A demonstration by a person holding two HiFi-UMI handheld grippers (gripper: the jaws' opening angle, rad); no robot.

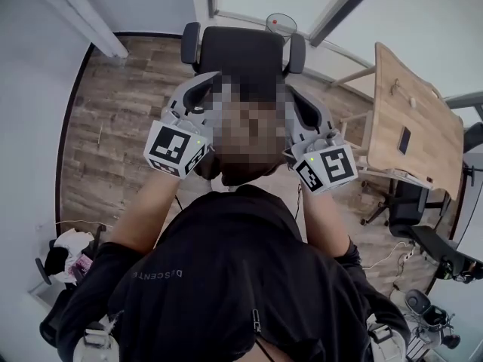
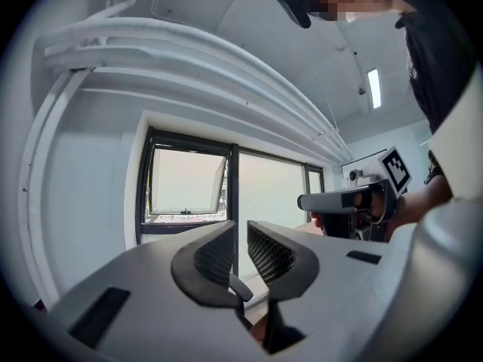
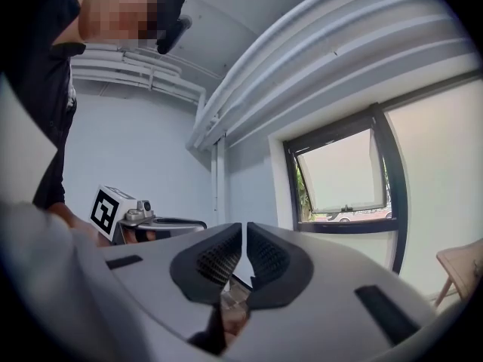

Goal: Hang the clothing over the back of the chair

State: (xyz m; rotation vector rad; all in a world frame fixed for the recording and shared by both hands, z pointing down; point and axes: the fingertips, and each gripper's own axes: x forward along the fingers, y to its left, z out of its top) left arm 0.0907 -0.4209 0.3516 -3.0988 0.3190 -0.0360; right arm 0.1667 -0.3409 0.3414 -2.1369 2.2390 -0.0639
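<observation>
Chair (image 1: 241,51) stands at twelve o'clock in the head view, black, on the wood floor (image 1: 113,127), with a table (image 1: 407,119) out at three o'clock. We hold both grippers level above it. The left gripper (image 2: 240,234) is toward ten o'clock, the right gripper (image 3: 244,236) toward two, and neither is clearly nearer the chair. Its own view shows the left jaws a narrow gap apart, with only the window (image 2: 189,191) seen through the gap. The right jaws are all but together, and we see nothing pinched there either. We cannot pick out the clothing as a separate thing. The smooth dark surface spanning the chair from nine to three may be it, already draped, though black on black leaves that a guess. Either way it lies below and ahead of the jaws, well apart from them. Any further reach would have to tip both jaws downward toward twelve.
</observation>
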